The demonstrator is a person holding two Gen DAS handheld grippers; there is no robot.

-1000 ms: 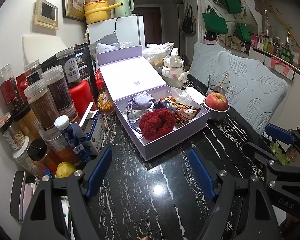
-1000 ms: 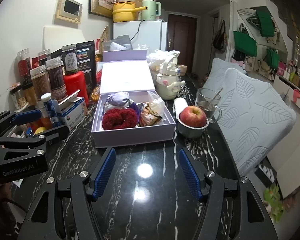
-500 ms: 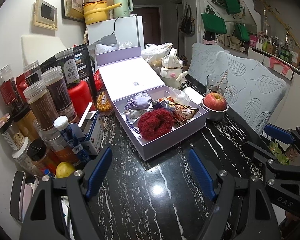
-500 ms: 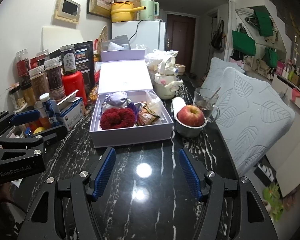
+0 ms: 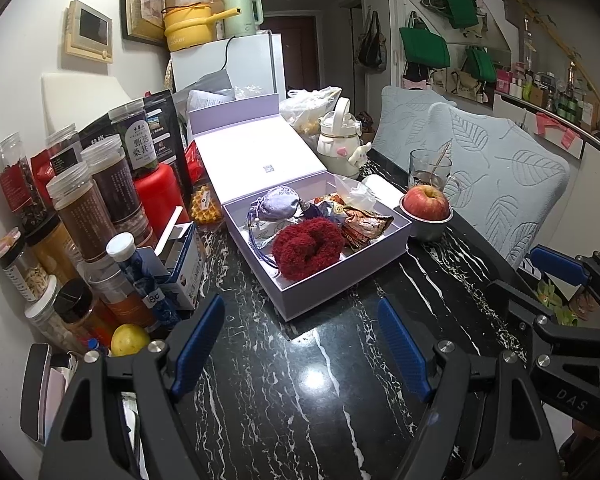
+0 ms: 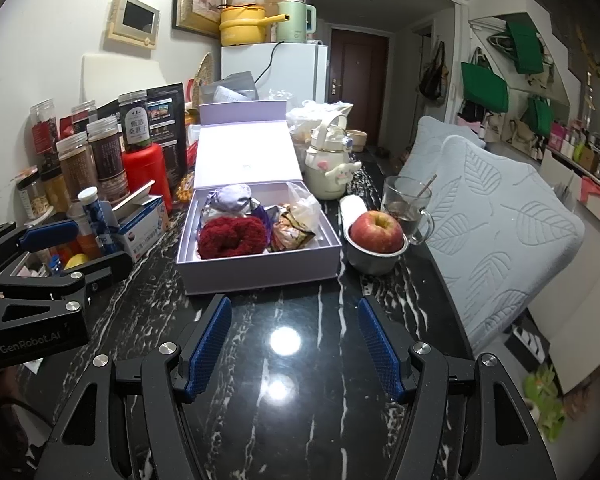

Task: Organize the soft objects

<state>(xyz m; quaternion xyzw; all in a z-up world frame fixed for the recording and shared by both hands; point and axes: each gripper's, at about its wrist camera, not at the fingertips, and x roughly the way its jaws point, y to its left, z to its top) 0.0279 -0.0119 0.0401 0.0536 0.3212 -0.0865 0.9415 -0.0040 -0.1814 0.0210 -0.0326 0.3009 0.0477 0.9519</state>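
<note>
An open lilac box (image 5: 332,280) (image 6: 259,270) stands on the black marble table with its lid leaning back. Inside lie a fuzzy red scrunchie (image 5: 306,246) (image 6: 231,237), a lilac drawstring pouch (image 5: 277,208) (image 6: 231,200) and crinkled snack wrappers (image 5: 364,226) (image 6: 291,232). My left gripper (image 5: 302,334) hovers open over bare tabletop, short of the box. My right gripper (image 6: 293,338) is open too, nothing between its blue pads, just in front of the box. Each gripper shows at the edge of the other's view.
Jars, a red canister (image 5: 155,196) and a small blue-white carton (image 5: 183,268) crowd the left side. A red apple in a metal bowl (image 6: 374,248), a glass mug (image 6: 406,208) and a white kettle (image 6: 330,168) stand right of the box. Cushioned chairs (image 6: 500,220) line the right edge.
</note>
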